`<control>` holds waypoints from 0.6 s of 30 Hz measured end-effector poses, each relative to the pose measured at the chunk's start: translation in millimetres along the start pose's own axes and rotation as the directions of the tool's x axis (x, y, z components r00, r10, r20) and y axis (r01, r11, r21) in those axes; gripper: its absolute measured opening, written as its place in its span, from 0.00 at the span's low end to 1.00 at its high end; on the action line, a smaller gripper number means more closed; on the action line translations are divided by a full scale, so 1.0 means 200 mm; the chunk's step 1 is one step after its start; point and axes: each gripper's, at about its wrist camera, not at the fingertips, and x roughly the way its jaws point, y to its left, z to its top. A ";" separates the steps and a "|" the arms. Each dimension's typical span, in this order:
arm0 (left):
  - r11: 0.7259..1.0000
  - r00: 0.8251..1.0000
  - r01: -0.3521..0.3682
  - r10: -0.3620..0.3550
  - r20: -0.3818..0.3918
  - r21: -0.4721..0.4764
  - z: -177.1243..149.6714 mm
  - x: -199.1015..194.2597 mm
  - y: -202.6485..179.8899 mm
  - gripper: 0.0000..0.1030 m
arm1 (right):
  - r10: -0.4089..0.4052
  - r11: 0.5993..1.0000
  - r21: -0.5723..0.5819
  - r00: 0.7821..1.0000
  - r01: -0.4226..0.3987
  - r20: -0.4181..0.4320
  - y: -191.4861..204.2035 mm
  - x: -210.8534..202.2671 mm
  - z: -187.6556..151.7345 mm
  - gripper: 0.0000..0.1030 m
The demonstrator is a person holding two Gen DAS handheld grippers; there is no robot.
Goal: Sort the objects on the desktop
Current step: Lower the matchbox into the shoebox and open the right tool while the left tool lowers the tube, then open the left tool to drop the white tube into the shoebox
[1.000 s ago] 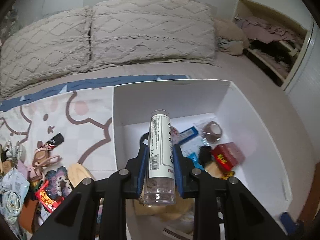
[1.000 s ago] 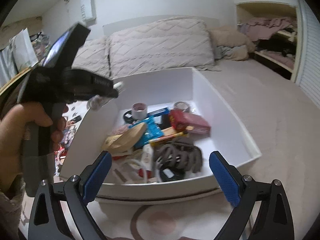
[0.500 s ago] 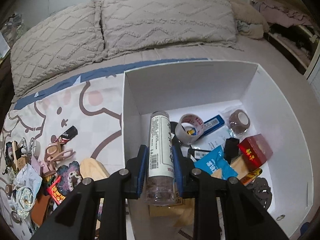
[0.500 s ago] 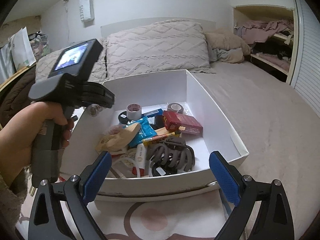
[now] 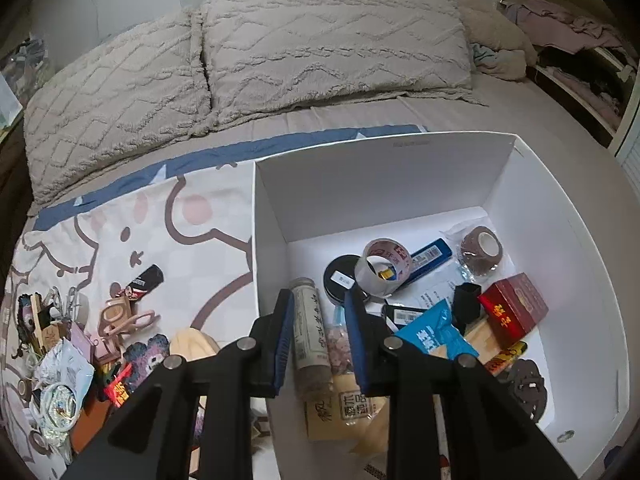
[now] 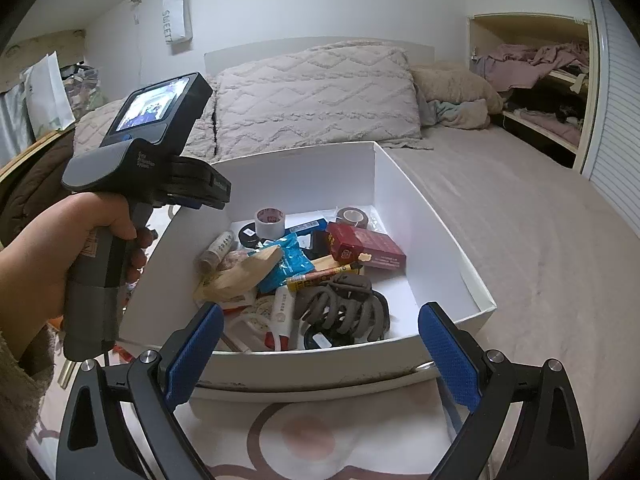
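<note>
A white box [image 5: 384, 176] on the bed holds sorted items. The clear labelled tube [image 5: 310, 336] lies inside it near the left wall, on other items; it also shows in the right wrist view [image 6: 216, 249]. My left gripper [image 5: 319, 330] is open above the tube, its jaws apart on either side and not touching it. My right gripper [image 6: 318, 356] is open and empty, just in front of the box's near wall [image 6: 320, 368]. The left gripper's body [image 6: 152, 152] hangs over the box's left edge.
In the box lie a tape roll [image 5: 386, 266], brown tape [image 5: 480, 248], a red box [image 5: 514, 308], a blue packet [image 5: 434, 334] and a brown hair claw [image 6: 340, 308]. Several loose items [image 5: 80, 344] sit on the cartoon blanket to the left. Pillows [image 5: 320, 40] lie behind.
My left gripper opened and let the tube go; the tube now lies in the box. The left gripper lifted back a little. The right gripper stayed open and drew slightly back.
</note>
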 end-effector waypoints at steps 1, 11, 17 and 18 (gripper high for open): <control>1.000 1.000 0.005 -0.005 0.000 -0.001 0.00 0.00 0.00 0.25 | 0.001 1.000 0.000 1.000 -0.001 0.002 0.00 0.00 0.00 0.95; 0.997 0.998 0.058 -0.059 0.016 0.047 -0.05 -0.08 -0.01 0.25 | 0.019 0.999 0.029 0.999 -0.020 0.037 -0.01 -0.03 0.02 0.95; 0.990 0.993 0.102 -0.107 0.056 0.093 -0.12 -0.17 0.00 0.34 | 0.002 0.999 0.047 0.999 -0.004 0.050 -0.02 -0.04 0.03 0.95; 0.990 0.992 0.100 -0.107 0.064 0.097 -0.13 -0.18 0.01 0.43 | -0.006 0.999 0.045 0.999 0.003 0.047 -0.02 -0.04 0.03 0.95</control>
